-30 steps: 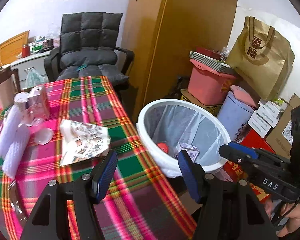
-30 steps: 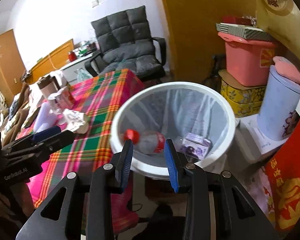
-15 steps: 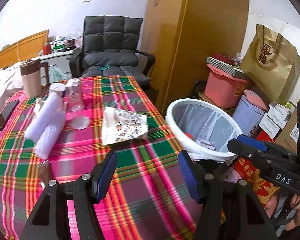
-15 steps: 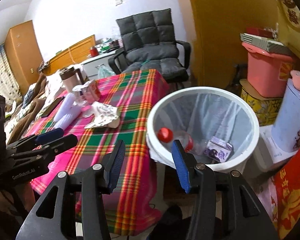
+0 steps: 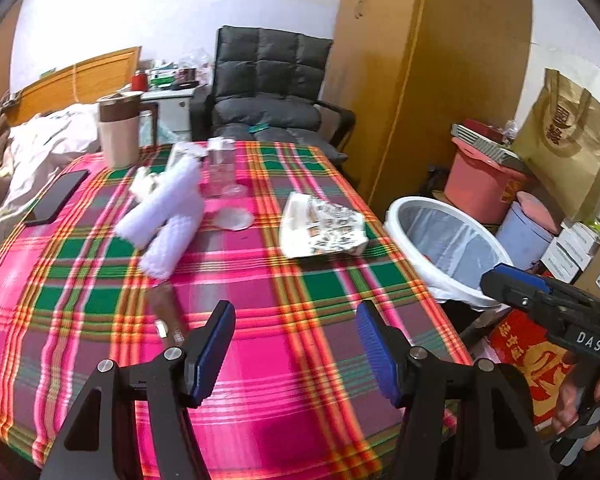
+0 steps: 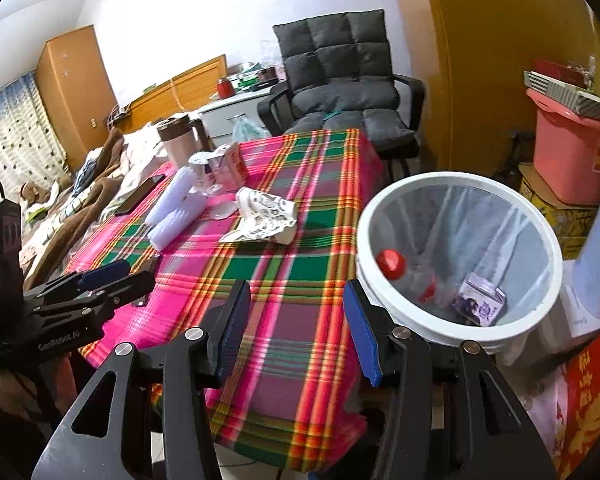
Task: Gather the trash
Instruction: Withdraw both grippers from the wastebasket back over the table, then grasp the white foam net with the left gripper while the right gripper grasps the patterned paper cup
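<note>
A crumpled printed paper wrapper (image 5: 322, 226) (image 6: 264, 216) lies on the plaid tablecloth (image 5: 260, 280) near its right edge. Two white foam rolls (image 5: 168, 216) (image 6: 172, 208) lie further left, with a clear plastic lid (image 5: 234, 218) beside them. A small clear wrapper (image 5: 168, 312) lies just ahead of my left gripper (image 5: 296, 316), which is open and empty above the near table. My right gripper (image 6: 296, 292) is open and empty over the table's corner, beside the white lined bin (image 6: 460, 178) (image 5: 404, 204). A red-capped bottle (image 6: 390, 262) and a small purple carton (image 6: 478, 300) lie in the bin.
A jug (image 5: 118, 132), a clear cup (image 5: 220, 168) and a black phone (image 5: 56, 198) stand on the far table. A grey chair (image 5: 268, 92) is behind it. Pink tubs (image 6: 568, 152), boxes and a gold bag (image 5: 568, 144) crowd the floor right of the bin.
Both views have swung left, away from the bin and over the table. The right jaws opened wider than a second ago. The bottle stays in the bin.
</note>
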`<state>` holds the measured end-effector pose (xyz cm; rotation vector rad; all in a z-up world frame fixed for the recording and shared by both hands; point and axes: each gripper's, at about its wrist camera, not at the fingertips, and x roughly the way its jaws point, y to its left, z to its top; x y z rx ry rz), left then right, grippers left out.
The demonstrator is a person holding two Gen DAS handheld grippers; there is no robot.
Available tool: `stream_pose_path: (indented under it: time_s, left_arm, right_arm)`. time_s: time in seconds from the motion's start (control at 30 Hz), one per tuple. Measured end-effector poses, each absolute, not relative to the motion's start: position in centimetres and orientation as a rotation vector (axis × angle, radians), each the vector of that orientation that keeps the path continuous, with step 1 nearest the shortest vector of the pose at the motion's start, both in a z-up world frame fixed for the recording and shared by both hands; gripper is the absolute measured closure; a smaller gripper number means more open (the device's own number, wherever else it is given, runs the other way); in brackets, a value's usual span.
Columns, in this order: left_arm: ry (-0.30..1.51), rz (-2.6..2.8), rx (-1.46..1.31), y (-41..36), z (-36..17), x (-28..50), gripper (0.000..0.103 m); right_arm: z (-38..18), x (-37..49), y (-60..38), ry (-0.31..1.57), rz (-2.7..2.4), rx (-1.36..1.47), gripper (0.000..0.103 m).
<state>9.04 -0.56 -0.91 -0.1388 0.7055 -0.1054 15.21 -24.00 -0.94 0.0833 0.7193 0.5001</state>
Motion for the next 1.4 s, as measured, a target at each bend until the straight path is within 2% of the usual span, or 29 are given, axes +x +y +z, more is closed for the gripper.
stream_pose_path:
  time_s: [0.73,0.87,1.4]
  left_arm:
    - [0.696,0.025,-0.154,6.6,-1.3,12.6,0.040]
    - [0.709,0.029,-0.144,7.1,-1.8,14.3,0.040]
    - [0.801,0.003,-0.169,8.6,-5.0,19.4,0.040]
  right_arm:
    - [-1.1,19.7,-20.4,0.752,0.559,0.026,0.052]
    - [-1.4,21.0,-20.0,0.759,0.562,0.005,0.043]
    - [-4.2,25.7,-18.0,0.864,0.606,-0.069,0.042]
